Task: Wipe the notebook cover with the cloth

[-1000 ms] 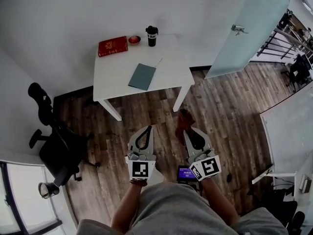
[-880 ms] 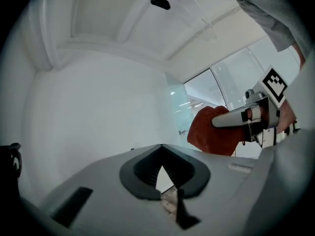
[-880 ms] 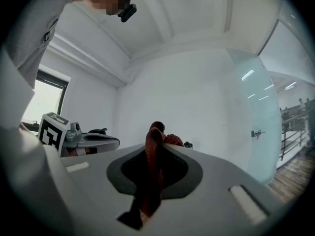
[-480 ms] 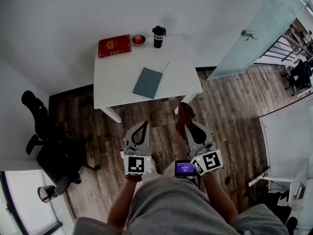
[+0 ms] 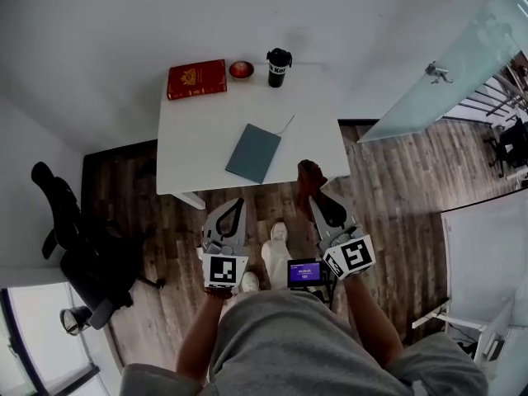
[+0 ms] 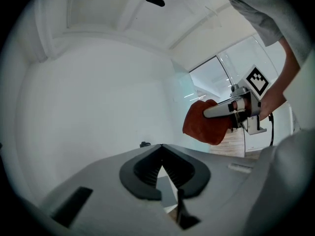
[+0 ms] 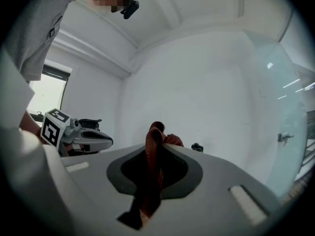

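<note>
Cloth [image 5: 308, 174] is pinched in the right gripper [image 5: 313, 191], ready to wipe the grey notebook [image 5: 253, 153] on the white table [image 5: 198, 139], while the left gripper [image 5: 238, 202] hangs pressed together and empty.

The table [image 5: 198, 151] stands before the wall. The notebook [image 5: 253, 153] lies on it, near the front edge. From the notebook, along the back edge: book [image 5: 196, 78] at 11 o'clock, bowl [image 5: 241, 69] at 12, cup [image 5: 279, 67] at 1. From the table, the chair [image 5: 82, 246] stands at 8 o'clock and the door [image 5: 445, 73] at 2.
</note>
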The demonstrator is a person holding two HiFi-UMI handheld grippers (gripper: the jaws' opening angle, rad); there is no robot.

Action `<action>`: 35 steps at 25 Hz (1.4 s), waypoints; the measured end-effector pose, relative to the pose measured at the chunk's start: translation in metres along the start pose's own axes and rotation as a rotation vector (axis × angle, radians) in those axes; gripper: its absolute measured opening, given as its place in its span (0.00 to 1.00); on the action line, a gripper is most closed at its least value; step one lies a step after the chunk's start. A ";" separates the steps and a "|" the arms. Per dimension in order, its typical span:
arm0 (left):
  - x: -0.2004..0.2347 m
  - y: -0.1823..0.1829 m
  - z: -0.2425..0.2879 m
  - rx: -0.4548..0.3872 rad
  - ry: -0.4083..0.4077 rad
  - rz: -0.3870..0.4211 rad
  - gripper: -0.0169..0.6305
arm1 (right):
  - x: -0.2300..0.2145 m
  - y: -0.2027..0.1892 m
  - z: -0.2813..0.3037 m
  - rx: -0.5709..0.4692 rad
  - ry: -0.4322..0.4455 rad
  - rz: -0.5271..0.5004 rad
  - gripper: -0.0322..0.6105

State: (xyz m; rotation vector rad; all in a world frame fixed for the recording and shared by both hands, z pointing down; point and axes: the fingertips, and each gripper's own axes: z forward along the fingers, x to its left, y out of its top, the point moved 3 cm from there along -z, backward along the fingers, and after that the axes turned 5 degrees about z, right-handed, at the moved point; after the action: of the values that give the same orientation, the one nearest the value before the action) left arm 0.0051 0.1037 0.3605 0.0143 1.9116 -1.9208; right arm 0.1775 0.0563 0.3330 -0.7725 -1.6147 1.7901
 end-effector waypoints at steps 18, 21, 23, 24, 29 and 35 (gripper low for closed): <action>0.053 -0.066 0.102 0.133 0.080 -0.038 0.08 | -0.123 -0.017 0.177 0.074 0.299 0.058 0.13; 0.057 -0.087 0.098 0.168 0.051 -0.048 0.09 | -0.118 -0.024 0.197 0.105 0.316 0.036 0.13; 0.059 -0.100 0.098 0.184 0.013 -0.048 0.10 | -0.114 -0.030 0.209 0.132 0.320 0.006 0.13; 0.060 -0.108 0.098 0.193 -0.012 -0.049 0.12 | -0.111 -0.035 0.215 0.147 0.320 -0.009 0.13; 0.068 -0.155 0.088 0.223 -0.122 -0.072 0.21 | -0.099 -0.062 0.244 0.229 0.283 -0.080 0.13; 0.088 -0.178 0.087 0.212 -0.239 -0.132 0.25 | -0.092 -0.098 0.279 0.300 0.222 -0.140 0.13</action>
State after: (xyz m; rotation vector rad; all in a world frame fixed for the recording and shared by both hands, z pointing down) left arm -0.1034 -0.0125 0.5078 -0.2724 1.5841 -2.0981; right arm 0.0312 -0.1861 0.4581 -0.6744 -1.1933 1.7262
